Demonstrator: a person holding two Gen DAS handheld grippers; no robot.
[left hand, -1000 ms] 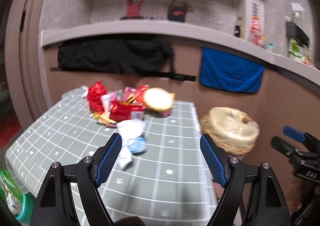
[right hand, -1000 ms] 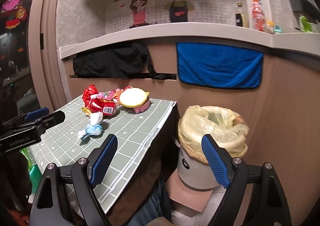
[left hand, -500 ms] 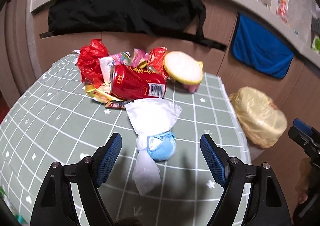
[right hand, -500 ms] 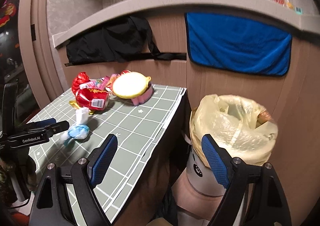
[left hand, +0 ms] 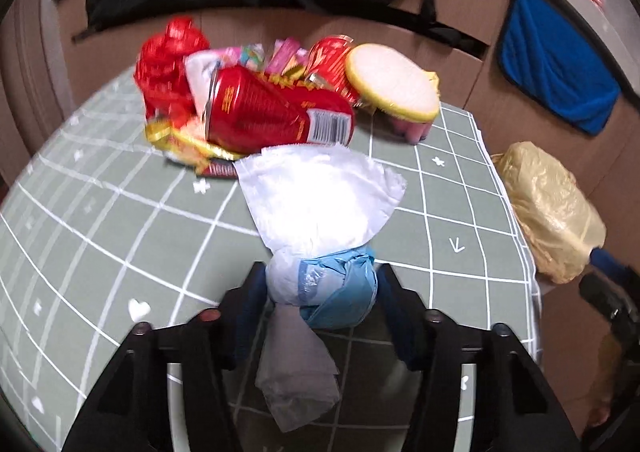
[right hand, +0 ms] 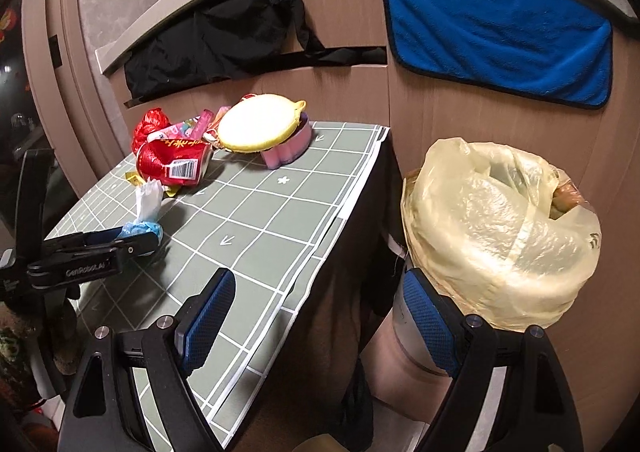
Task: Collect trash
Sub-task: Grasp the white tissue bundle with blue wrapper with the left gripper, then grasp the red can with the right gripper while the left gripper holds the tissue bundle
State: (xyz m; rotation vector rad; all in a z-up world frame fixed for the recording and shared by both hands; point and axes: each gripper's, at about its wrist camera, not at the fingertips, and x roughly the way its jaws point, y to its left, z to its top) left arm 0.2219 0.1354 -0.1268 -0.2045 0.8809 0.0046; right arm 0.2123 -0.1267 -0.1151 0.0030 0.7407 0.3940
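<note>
- Left wrist view: since the earlier frame the left gripper [left hand: 320, 292] came down; its jaws are closing around the white-and-blue wrapper bundle [left hand: 320, 236], lying on the green table [left hand: 100, 219], at 6 o'clock of the red can [left hand: 276, 111].
- Right wrist view: the right gripper [right hand: 320, 324] has sunk lower, jaws wide apart and empty; the yellow trash bag [right hand: 492, 228] is at 2 o'clock.

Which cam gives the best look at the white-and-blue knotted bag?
Left wrist: the knotted bag fills mid-frame between the closing left gripper, the knot and both white ends visible. Right wrist shows it small at the table's left edge, partly hidden behind that gripper.
</note>
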